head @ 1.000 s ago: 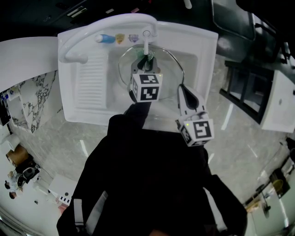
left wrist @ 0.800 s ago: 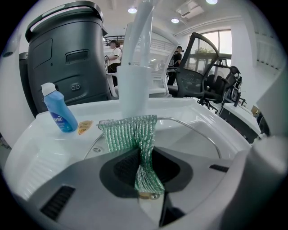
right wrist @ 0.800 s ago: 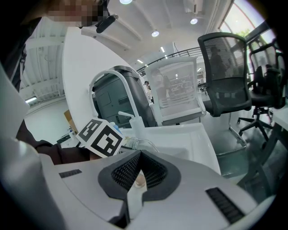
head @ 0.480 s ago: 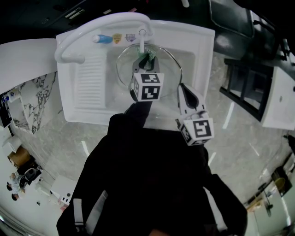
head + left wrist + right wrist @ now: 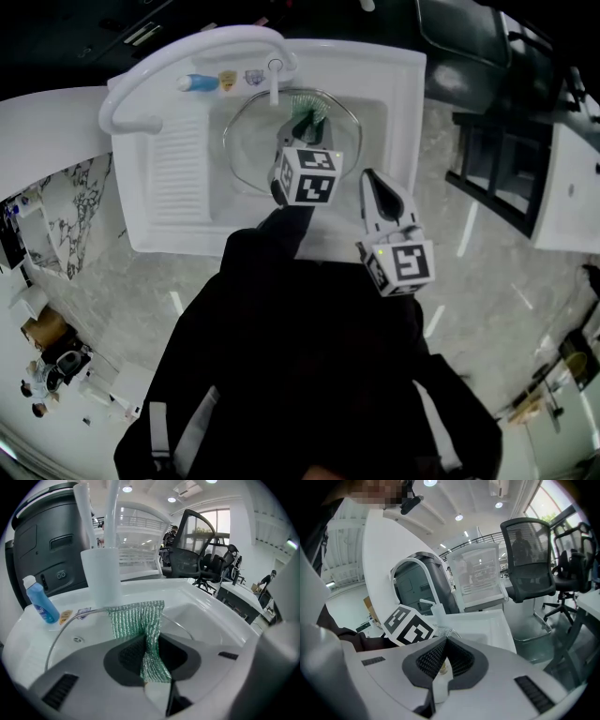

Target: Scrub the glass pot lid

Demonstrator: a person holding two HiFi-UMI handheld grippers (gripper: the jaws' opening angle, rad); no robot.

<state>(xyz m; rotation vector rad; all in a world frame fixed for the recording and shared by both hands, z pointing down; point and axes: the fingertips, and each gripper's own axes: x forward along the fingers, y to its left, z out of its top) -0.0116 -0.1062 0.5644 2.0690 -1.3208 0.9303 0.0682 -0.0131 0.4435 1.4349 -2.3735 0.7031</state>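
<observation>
Left gripper (image 5: pixel 300 129) has slid toward the sink's far edge, near the curved white tap (image 5: pixel 187 52). Big white plastic sink (image 5: pixel 398 89) holds the round glass pot lid (image 5: pixel 248 155) in its bowl. Right gripper (image 5: pixel 368 176) is pinched tight on the lid's right rim. Left gripper squeezes a green mesh scrub cloth (image 5: pixel 311 106) that lies on the lid's far rim.

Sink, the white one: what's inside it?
A glass pot lid lies in the sink, and the left tongs hold a green scrub cloth at its far rim. The marker cube hides the basin floor beneath it.
</observation>
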